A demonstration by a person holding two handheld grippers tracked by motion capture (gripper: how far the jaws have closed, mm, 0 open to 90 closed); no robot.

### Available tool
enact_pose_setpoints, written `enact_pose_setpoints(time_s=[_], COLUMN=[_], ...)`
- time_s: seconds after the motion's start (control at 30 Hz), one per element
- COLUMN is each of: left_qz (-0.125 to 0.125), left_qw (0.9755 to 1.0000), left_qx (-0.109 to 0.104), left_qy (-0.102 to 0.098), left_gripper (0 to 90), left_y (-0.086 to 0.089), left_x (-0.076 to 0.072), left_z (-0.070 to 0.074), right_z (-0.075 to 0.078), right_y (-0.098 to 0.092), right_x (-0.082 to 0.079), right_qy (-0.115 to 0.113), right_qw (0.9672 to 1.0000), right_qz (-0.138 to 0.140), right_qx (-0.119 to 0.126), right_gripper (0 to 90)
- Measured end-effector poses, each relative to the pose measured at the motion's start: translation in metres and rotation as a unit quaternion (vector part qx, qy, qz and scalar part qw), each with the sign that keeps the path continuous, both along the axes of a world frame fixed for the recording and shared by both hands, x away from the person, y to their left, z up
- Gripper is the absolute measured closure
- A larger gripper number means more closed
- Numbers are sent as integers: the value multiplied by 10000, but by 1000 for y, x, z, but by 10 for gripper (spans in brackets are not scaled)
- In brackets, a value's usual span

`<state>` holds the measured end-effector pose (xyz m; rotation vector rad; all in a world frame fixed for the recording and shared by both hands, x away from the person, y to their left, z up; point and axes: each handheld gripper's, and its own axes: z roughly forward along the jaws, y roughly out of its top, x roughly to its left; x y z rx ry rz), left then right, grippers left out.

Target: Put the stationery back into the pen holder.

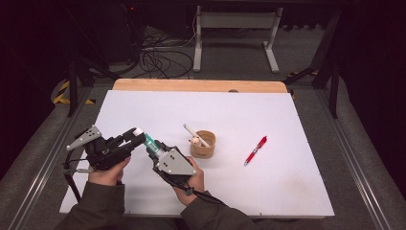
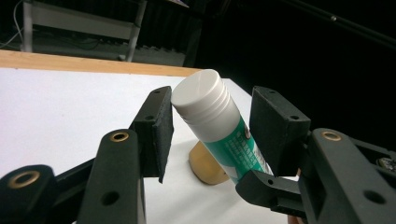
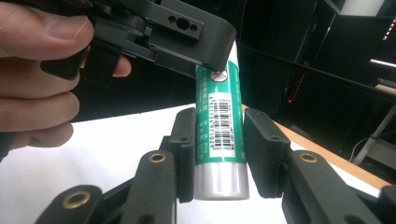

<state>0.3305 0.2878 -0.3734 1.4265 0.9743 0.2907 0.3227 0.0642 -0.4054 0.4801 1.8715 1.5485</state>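
My right gripper (image 3: pixel 219 154) clamps the glue stick (image 3: pixel 223 135). My left gripper (image 2: pixel 212 123) is spread around its white cap (image 2: pixel 201 95), left jaw touching.

Both grippers raised, meeting: right gripper (image 1: pixel 154 147) jaws clamped, left gripper (image 1: pixel 135 138) (jaws apart).

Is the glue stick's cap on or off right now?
On. The white cap sits on the glue stick between the left gripper's open jaws; the right gripper clamps the body.
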Motion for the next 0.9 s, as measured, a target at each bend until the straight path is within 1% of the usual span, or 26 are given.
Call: enact_pose_setpoints(time_s=[0.23, 0.43, 0.57, 0.63, 0.77, 0.9], left_qz=[-119, -215, -284, -350, -354, -401], left_qw=[9995, 9983, 9974, 9973, 9972, 9967], left_qx=[-278, -528, -646, -617, -634, -701], left_qy=[47, 103, 167, 165, 169, 123], left_gripper=[519, 542, 553, 567, 576, 606], left_y=[2, 4, 4, 3, 2, 1], left_x=[1, 1, 2, 3, 2, 1], left_z=[-1, -2, -4, -5, -4, -4], right_z=[-1, -1, -2, -1, -1, -2], right_y=[0, -1, -2, -2, -2, -2], right_x=[-1, -2, -2, -3, -3, -3], right_qy=[-80, -124, -171, -197, -207, -202], right_qw=[9999, 9999, 9997, 9997, 9996, 9996], right_qz=[-1, 17, 40, 56, 70, 76], right_qx=[70, 116, 149, 166, 170, 188], right_gripper=[664, 664, 664, 664, 664, 664])
